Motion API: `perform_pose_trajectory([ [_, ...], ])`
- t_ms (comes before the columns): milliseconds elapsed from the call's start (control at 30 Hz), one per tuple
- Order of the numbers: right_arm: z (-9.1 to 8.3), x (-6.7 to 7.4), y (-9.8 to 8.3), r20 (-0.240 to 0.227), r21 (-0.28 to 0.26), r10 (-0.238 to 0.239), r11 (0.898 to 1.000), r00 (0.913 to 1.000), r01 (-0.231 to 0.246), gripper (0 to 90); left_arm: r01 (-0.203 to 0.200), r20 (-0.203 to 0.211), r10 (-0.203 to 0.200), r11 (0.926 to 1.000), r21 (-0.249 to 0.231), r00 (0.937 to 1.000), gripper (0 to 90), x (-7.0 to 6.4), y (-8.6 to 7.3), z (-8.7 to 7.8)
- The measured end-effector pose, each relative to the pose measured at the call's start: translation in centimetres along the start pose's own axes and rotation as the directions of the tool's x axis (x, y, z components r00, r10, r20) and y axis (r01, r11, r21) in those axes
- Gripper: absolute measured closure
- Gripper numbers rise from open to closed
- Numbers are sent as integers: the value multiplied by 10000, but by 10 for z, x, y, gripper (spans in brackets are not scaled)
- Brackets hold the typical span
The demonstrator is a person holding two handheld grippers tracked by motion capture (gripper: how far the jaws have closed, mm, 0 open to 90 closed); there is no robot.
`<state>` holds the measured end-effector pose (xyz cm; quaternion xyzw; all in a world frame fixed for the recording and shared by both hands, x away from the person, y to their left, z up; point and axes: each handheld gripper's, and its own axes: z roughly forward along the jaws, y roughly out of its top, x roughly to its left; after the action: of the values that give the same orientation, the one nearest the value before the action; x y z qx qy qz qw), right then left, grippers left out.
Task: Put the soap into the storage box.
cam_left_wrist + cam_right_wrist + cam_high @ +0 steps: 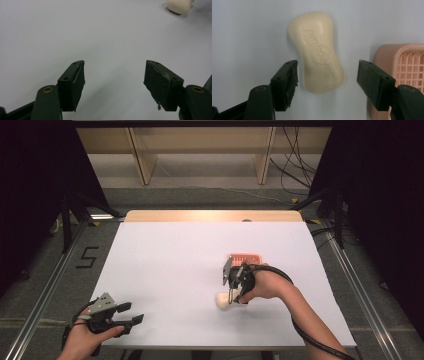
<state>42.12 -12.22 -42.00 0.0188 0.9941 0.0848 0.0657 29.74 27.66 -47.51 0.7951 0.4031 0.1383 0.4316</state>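
A cream bar of soap (318, 52) with an embossed logo lies flat on the white table; in the high view the soap (221, 301) sits just in front of the table's middle. My right gripper (327, 80) hovers over its near end, open, with a jaw on each side and not touching it. A pink soap dish (404, 65) with a grid bottom lies just right of the soap; in the high view the dish (245, 257) is behind the right hand. My left gripper (131, 313) rests open at the front left corner, with nothing between its fingers (72, 82).
A white sheet (165, 270) covers the table, with a wooden strip (210, 216) at its far edge. Wooden legs and cables stand on the floor beyond. Metal rails run along both sides of the table.
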Motion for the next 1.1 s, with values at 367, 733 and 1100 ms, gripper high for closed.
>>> perform_pose_trajectory([
  [367,6,3,4,-193,-14,-90,10000,9998,90,339,109,52,-109,9999,18,9999,324,-1,0,0],
  [733,15,4,10,-586,241,218,9995,9980,-205,351,14,33,-14,10000,31,10000,325,-1,0,1],
  [1100,25,0,15,-881,377,-53,9993,9961,86,356,25,140,-26,10000,86,9999,325,-2,1,1],
])
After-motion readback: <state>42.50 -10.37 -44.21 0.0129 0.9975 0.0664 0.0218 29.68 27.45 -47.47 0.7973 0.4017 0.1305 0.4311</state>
